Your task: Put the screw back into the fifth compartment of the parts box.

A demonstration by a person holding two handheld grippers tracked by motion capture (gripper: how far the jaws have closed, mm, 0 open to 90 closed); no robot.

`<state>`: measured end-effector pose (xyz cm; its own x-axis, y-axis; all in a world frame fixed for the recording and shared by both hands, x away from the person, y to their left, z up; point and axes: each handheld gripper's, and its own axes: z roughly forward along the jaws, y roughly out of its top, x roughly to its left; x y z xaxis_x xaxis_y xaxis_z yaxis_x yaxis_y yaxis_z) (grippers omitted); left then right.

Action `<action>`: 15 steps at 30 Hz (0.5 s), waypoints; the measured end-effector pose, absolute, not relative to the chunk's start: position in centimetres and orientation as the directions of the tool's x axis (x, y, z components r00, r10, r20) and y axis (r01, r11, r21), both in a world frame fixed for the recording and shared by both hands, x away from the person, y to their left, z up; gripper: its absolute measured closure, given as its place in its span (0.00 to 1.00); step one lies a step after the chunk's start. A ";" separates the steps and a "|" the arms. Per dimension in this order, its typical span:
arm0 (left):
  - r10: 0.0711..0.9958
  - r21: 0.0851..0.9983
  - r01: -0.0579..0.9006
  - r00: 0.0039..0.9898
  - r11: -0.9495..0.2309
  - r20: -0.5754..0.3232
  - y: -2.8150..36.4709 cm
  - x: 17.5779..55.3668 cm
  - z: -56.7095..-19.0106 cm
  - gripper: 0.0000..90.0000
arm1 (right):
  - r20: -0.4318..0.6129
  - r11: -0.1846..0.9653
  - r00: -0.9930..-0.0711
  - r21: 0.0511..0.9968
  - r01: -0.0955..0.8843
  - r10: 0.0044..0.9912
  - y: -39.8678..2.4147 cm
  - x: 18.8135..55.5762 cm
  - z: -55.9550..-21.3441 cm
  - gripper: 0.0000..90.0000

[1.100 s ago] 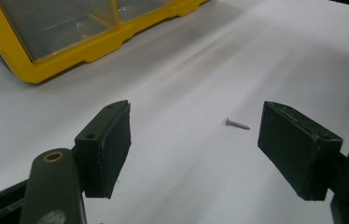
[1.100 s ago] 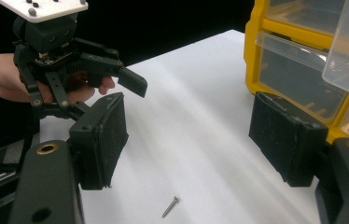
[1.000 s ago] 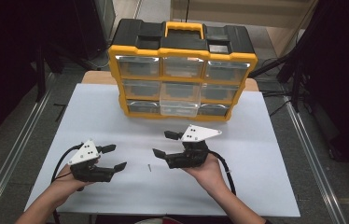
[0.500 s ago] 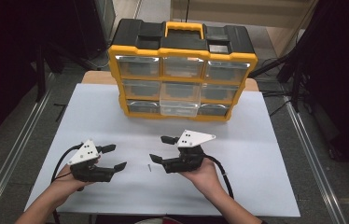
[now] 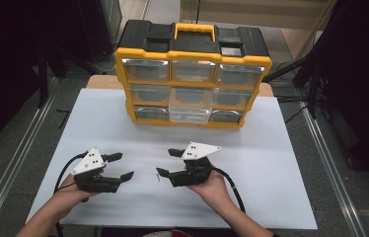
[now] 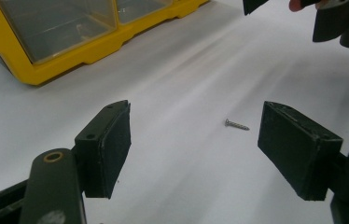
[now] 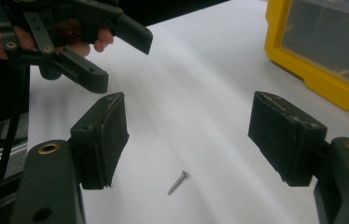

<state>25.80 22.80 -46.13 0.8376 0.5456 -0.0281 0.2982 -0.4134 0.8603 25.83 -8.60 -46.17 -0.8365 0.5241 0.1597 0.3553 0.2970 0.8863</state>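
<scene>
A small metal screw (image 5: 158, 176) lies on the white table between the two grippers. In the left gripper view the screw (image 6: 236, 124) lies ahead of the open jaws. In the right gripper view the screw (image 7: 177, 182) rests on the table just below and between the jaws, untouched. My left gripper (image 5: 121, 166) stands open at the lower left with nothing in it. My right gripper (image 5: 168, 162) is open too, its tips close to the screw. The left gripper (image 7: 123, 60) faces me in the right gripper view.
A yellow and black organiser box (image 5: 192, 74) with clear drawers stands upright at the back of the white table (image 5: 271, 163). One middle drawer (image 5: 189, 114) in the bottom row sticks out slightly. Black cables trail from both grippers toward the front edge.
My right gripper has sunk a little and shifted left toward the screw. The left gripper has stayed where it was.
</scene>
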 end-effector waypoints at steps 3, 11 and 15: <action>0.546 0.862 0.297 0.837 -0.411 -0.028 22.8 25.8 -46.1 0.29 | 0.156 0.307 -0.837 0.882 0.357 0.525 -8.4 25.8 -46.5 0.33; 0.545 0.857 0.299 0.838 -0.421 -0.024 22.9 25.8 -46.0 0.29 | 0.148 0.323 -0.829 0.873 0.366 0.539 -7.8 25.7 -47.7 0.34; 0.542 0.862 0.293 0.840 -0.414 -0.025 22.8 25.8 -46.1 0.29 | 0.147 0.335 -0.824 0.864 0.376 0.547 -7.6 25.5 -48.1 0.35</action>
